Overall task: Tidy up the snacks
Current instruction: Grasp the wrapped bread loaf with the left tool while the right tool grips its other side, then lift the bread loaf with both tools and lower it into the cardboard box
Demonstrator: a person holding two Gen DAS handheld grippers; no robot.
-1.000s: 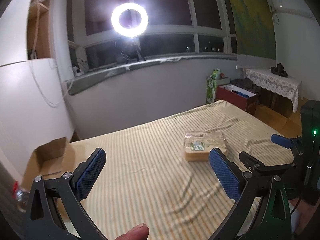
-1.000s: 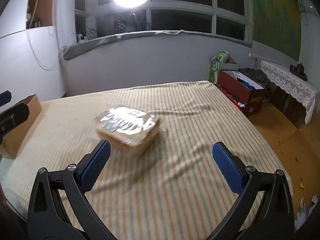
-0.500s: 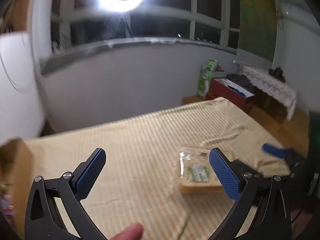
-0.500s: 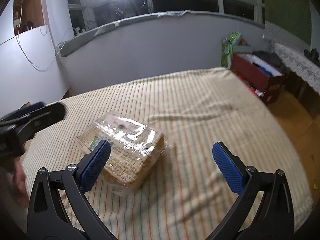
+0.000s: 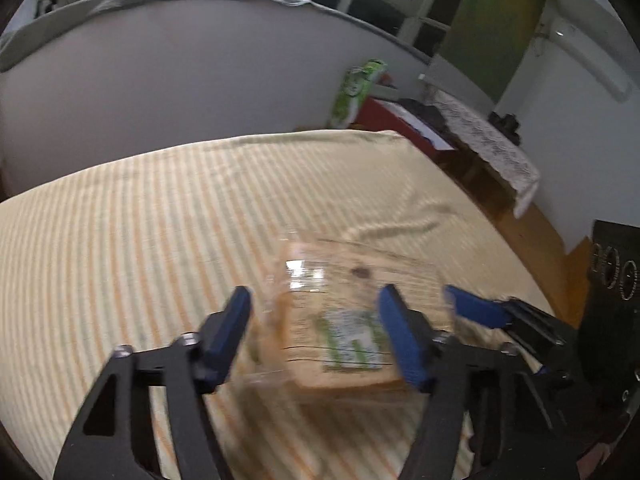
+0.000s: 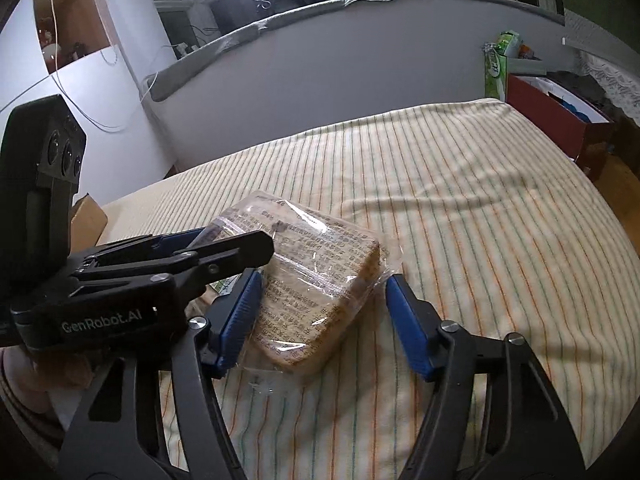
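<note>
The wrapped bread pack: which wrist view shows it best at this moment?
The right wrist view. There the bread pack is sharp, its printed wrapper and sliced side readable, lying on the striped sheet between the right gripper fingers. The left wrist view shows the same pack motion-blurred, only its green label discernible.

Black hand-held gripper (image 6: pixel 322 320), blue ribbed pads (image 6: pixel 408 330), silver screws

Both wrist cameras look down, close, across the striped bed (image 6: pixel 460 208); both show the wrapped bread (image 6: pixel 316 284).
</note>
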